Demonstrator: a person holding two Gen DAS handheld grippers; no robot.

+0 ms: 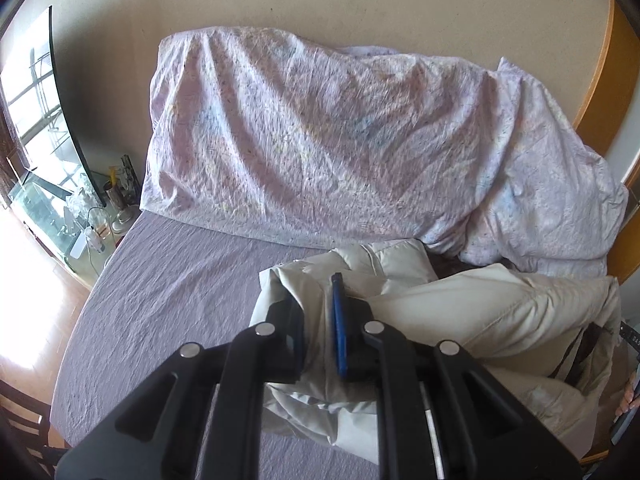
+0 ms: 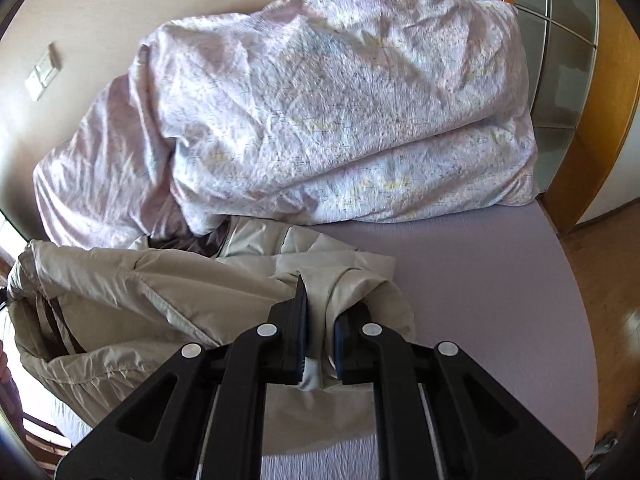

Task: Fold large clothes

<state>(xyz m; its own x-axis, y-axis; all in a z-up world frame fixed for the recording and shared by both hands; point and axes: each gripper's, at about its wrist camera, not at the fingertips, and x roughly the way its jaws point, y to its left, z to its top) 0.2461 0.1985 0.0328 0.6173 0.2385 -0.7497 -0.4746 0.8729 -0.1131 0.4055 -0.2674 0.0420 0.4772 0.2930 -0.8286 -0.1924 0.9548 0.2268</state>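
Left gripper (image 1: 320, 316) and right gripper (image 2: 320, 320) each pinch a bunched fold of the beige padded jacket (image 1: 480, 312), which hangs between them over the near edge of the bed (image 1: 168, 280). Ahead lies a heaped duvet (image 1: 320, 140). Keeping both grips level and the cloth taut should yield a straight fold.

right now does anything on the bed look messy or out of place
Nothing damaged or spilled. The beige padded jacket hangs bunched between the left gripper and right gripper, not flat. Behind it the floral duvet sits in a rumpled heap on the purple sheet.
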